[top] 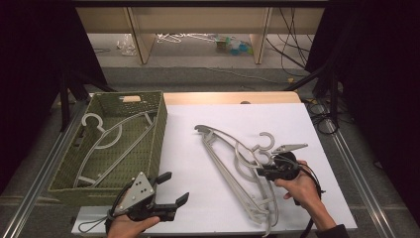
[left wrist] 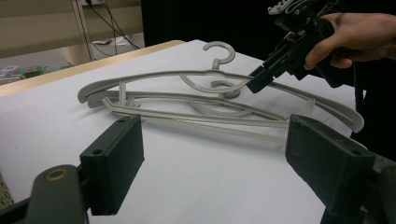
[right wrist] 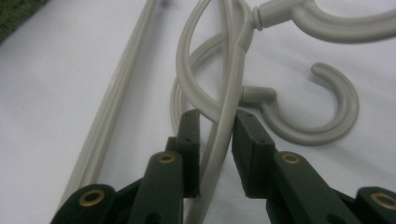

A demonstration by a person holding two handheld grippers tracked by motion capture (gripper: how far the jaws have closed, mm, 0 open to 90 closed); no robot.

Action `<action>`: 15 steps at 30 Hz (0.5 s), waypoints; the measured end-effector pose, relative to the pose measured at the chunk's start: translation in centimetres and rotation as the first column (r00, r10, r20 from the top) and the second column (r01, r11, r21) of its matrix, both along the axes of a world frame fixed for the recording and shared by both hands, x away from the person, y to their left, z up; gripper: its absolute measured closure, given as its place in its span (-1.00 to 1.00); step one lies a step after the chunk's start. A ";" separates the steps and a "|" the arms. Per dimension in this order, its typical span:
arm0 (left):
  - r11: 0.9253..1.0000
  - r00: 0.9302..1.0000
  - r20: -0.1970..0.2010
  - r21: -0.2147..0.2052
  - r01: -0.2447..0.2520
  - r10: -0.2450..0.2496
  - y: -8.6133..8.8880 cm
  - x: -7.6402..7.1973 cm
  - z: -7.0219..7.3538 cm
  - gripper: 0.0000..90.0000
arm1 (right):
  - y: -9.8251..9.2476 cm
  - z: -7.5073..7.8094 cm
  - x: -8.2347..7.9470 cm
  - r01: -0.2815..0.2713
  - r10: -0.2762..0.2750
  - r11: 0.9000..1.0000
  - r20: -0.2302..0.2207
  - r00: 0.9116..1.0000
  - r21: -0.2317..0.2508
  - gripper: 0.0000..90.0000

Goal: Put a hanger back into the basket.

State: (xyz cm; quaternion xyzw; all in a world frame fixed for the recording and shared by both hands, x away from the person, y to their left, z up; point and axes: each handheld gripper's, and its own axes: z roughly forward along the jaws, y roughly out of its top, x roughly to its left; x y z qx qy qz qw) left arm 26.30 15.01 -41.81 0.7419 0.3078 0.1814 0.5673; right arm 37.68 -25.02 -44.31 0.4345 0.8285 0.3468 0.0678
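Two grey plastic hangers lie stacked on the white table top (top: pixel 198 198). My right gripper (top: pixel 260 171) is shut on the thin shoulder bar of the upper hanger (top: pixel 233 148) just below its hook. In the right gripper view the bar (right wrist: pixel 233 74) runs between the pads of the right gripper (right wrist: pixel 217 126). The lower hanger's hook (right wrist: pixel 336 112) rests on the table behind. In the left gripper view the upper hanger (left wrist: pixel 154 77) sits tilted above the lower hanger (left wrist: pixel 187 114). My left gripper (top: pixel 175 187) stands open near the front left, with nothing between its fingers (left wrist: pixel 116 158).
A green woven basket (top: pixel 157 139) stands at the table's left and holds another grey hanger (top: pixel 114 139). A strip of wooden table edge (top: pixel 228 97) shows behind the white sheet. Cables and shelving lie on the floor beyond.
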 end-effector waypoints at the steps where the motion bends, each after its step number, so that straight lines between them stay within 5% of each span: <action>1: 1.000 1.000 -0.011 -0.011 -0.012 0.012 -0.1 0.0 0.0 -0.57 | -0.1 0.1 0.0 0.005 -0.005 1.000 -0.009 1.000 0.010 0.64; 7: 1.000 1.000 -0.006 -0.017 -0.023 0.023 0.0 0.4 0.3 -0.57 | -0.7 0.8 -0.1 0.006 -0.011 0.993 0.043 0.999 0.116 0.75; 15: 0.999 0.999 0.010 -0.008 -0.050 0.050 -0.3 1.5 1.1 -0.57 | -0.9 1.9 -0.5 -0.054 0.041 0.989 0.092 0.995 0.136 0.78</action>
